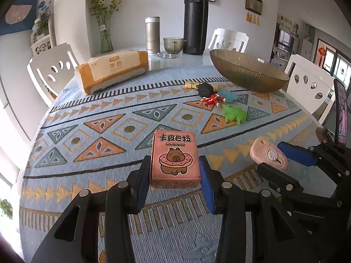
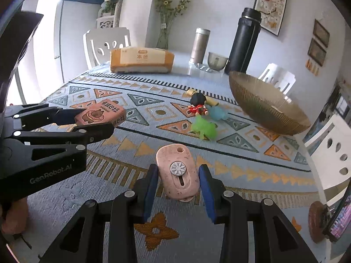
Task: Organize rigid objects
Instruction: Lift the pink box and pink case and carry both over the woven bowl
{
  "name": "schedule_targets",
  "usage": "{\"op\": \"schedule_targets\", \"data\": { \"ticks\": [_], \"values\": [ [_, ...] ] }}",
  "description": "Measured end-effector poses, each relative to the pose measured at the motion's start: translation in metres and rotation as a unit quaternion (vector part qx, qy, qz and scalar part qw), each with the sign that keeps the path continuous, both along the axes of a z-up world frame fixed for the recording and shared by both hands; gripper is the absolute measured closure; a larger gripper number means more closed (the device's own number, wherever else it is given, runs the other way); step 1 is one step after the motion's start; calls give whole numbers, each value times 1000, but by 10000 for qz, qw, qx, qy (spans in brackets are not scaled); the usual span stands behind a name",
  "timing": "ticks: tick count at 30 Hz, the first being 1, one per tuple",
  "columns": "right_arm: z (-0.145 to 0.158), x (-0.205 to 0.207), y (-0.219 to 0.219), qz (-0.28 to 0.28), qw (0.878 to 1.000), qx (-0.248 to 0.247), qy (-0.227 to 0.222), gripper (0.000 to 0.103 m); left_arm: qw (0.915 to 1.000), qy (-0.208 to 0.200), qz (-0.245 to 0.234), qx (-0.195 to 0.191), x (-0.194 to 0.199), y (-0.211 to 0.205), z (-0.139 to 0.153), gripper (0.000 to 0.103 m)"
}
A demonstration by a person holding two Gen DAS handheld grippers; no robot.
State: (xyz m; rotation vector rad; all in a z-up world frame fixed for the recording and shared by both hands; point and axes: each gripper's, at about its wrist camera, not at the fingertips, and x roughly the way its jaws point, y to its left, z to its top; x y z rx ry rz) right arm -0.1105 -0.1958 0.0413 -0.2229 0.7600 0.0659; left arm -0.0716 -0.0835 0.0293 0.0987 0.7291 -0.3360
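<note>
A pink card box [image 1: 175, 157] with a capybara picture lies on the patterned tablecloth between the fingers of my left gripper [image 1: 175, 182]. The jaws are open, with small gaps on both sides of the box. It also shows in the right wrist view [image 2: 101, 114] with the left gripper [image 2: 87, 120] around it. A pink oval utility knife [image 2: 178, 174] lies between the open fingers of my right gripper [image 2: 178, 188], not clamped. It shows in the left wrist view [image 1: 268, 154] too, with the right gripper [image 1: 283, 160].
A ribbed amber glass bowl [image 1: 248, 70] stands at the back right. Near it lie a red-and-black figurine [image 1: 208, 94], a green toy [image 1: 233, 114], a blue toy [image 1: 228, 95] and a yellow tube [image 1: 190, 85]. A tissue pack [image 1: 111, 70], two flasks and a glass cup stand behind. White chairs surround the table.
</note>
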Motion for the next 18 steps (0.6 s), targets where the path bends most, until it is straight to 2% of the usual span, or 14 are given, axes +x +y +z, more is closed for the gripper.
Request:
{"op": "schedule_targets", "data": {
  "ticks": [5, 9, 13, 15, 18],
  "values": [
    [2, 0, -8, -127, 9998, 151, -31, 66, 10000, -52, 2, 42, -2, -1, 1, 64],
    [10, 0, -25, -199, 9979, 623, -11, 66, 10000, -7, -10, 82, -1, -5, 8, 64],
    [27, 8, -54, -429, 9901, 1306, 278, 66, 9995, -249, -195, 14, -2, -11, 44, 64],
    [47, 9, -66, -485, 9872, 1513, 137, 66, 9988, -398, -274, -88, 2, -16, 66, 64],
    [83, 10, -81, -637, 9867, 1468, -284, 66, 9970, -612, -396, -269, 11, -28, 98, 64]
  ]
}}
